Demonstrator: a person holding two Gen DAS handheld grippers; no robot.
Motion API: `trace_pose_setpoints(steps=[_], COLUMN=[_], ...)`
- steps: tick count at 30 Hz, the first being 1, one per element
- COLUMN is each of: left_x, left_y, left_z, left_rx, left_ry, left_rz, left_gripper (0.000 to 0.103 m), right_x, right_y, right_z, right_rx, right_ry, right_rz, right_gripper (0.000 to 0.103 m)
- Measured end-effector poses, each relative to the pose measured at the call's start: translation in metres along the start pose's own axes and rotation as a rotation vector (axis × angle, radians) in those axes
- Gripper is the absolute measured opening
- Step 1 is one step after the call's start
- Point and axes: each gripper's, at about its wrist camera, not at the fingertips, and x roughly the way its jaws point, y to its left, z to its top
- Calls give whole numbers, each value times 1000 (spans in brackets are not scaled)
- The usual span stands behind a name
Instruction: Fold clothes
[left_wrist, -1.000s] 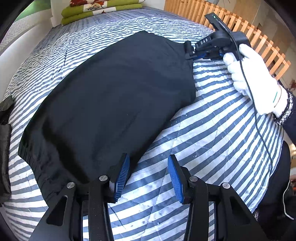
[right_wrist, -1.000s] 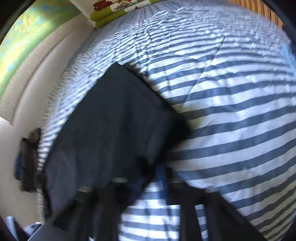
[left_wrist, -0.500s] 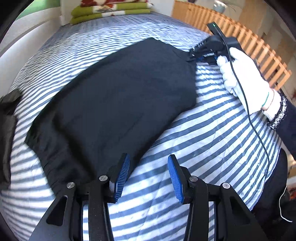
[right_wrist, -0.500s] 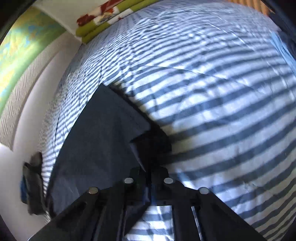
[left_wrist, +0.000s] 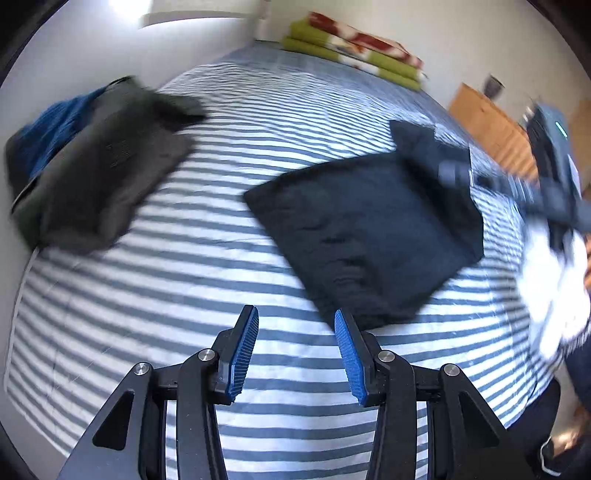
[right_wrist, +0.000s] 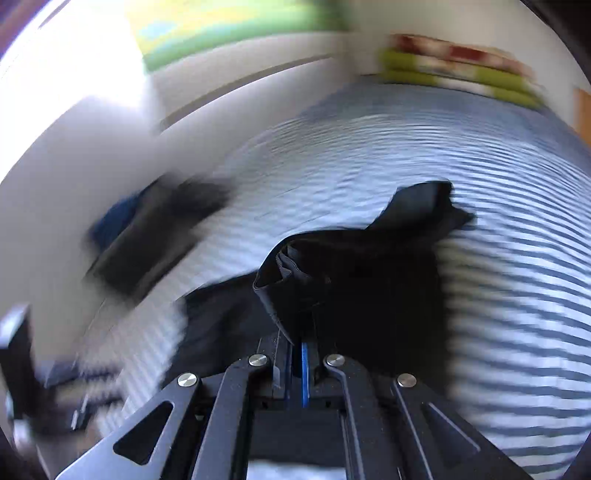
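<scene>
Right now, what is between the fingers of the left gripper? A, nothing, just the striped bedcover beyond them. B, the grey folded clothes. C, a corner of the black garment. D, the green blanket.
A: the left gripper stands open with only the striped bedcover showing between its blue pads, while the black garment lies beyond and to the right of them.

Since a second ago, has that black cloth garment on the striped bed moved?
Yes. The black cloth garment has been folded: its far end, pinched in the right gripper, was carried across the blue-and-white striped bedcover onto itself.
</scene>
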Motion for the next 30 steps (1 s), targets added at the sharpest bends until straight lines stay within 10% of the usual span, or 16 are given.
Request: trace_pose_setpoints(steps=[5, 13, 16, 19, 24, 30], left_x=[-1, 14, 27, 36, 67, 133], left_y=[21, 21, 7, -12, -67, -124], left_z=[-4, 18, 38, 59, 93, 103], left_rx=[-49, -32, 26, 75, 176, 349], left_ry=[-2, 9, 20, 14, 52, 150], left_rz=[12, -28, -13, -13, -49, 152], left_gripper=[46, 46, 46, 46, 54, 58], right_x=[47, 46, 17, -20, -43, -18], right_y=[99, 93, 64, 32, -22, -63], right_z=[-65, -75, -63, -60, -56, -67], right_rx=[-309, -291, -156, -44, 74, 173], right_ry=[146, 157, 146, 99, 51, 150], right_rz=[72, 94, 234, 350, 162, 18], right_gripper=[3, 7, 43, 47, 43, 31])
